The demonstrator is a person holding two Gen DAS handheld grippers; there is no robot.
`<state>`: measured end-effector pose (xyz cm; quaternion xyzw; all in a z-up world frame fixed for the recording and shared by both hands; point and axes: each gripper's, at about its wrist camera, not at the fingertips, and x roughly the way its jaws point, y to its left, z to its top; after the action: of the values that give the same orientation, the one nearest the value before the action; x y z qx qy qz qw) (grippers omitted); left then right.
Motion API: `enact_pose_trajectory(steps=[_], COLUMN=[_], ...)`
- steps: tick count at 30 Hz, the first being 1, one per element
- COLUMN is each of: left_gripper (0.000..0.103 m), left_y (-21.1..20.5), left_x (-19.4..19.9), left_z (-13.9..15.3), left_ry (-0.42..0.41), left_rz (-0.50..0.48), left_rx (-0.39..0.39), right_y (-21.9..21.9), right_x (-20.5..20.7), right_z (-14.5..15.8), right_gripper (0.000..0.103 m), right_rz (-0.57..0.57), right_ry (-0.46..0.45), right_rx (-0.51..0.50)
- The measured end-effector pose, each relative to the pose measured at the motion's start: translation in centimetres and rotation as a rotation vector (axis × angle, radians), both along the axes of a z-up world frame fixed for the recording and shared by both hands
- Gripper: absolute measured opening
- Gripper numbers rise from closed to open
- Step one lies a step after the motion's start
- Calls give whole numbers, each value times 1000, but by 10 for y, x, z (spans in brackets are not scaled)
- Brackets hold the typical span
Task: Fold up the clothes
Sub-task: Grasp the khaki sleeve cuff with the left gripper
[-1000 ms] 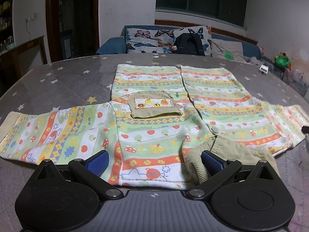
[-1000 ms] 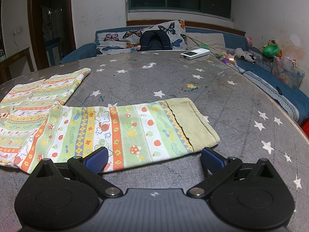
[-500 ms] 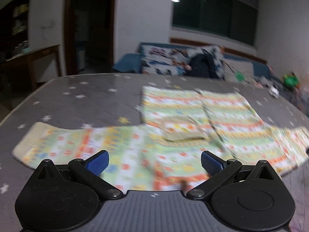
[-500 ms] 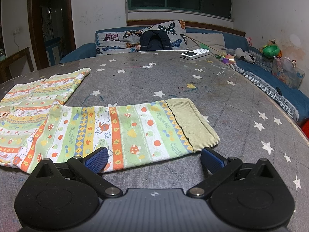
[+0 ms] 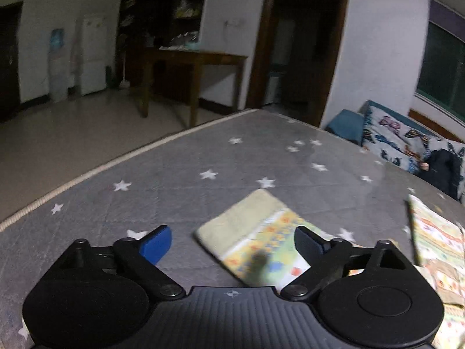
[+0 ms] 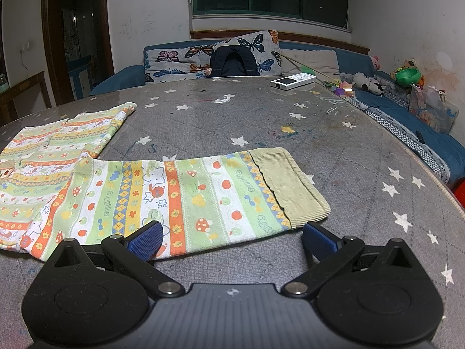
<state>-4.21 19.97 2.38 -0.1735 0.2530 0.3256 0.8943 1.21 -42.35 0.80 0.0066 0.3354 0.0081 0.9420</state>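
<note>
The right gripper (image 6: pixel 231 240) hangs low over the table with its blue pads spread wide and nothing between them; the left pad (image 6: pixel 145 240) overlaps the near hem of the right sleeve (image 6: pixel 186 197), while the right pad clears the cloth just below the ribbed cuff (image 6: pixel 287 186). From this tool the sleeve fills twelve o'clock, the cuff sits at about one o'clock, and the body of the printed top (image 6: pixel 55 151) spreads away toward ten o'clock across the star-patterned table (image 6: pixel 334 151). The left gripper (image 5: pixel 232 242) is likewise wide open and empty, and the other sleeve's cuff (image 5: pixel 241 218) lies at twelve o'clock between its pads, the sleeve running off toward three o'clock, where more of the garment shows at the frame edge (this view is blurred, so I cannot tell whether a pad touches the cloth). I judge the garment light, limp and thin: a knit that will drape and sag from any single pinch, drag easily on the quilted cover, and wrinkle if pulled sideways. It is not fragile or slippery. The cuffs look thicker and firmer, so they are probably the best holds, each pinched at its edge and carried inward over the chest.
</note>
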Motion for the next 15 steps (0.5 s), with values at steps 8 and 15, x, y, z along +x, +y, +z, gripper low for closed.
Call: enact_pose_trajectory(steps=[8,15], left_gripper=[48,14], left_y=[11,25], left_x=[6,7], left_z=[-13,-10], left_ry=[20,-12], left_rz=[31,17], left_rx=[-22,-81], right_y=[0,0], right_x=[0,0], right_z=[0,0], right_gripper=[103,103], right_rz=[0,0], right_ry=[0,0], right_rx=[0,0])
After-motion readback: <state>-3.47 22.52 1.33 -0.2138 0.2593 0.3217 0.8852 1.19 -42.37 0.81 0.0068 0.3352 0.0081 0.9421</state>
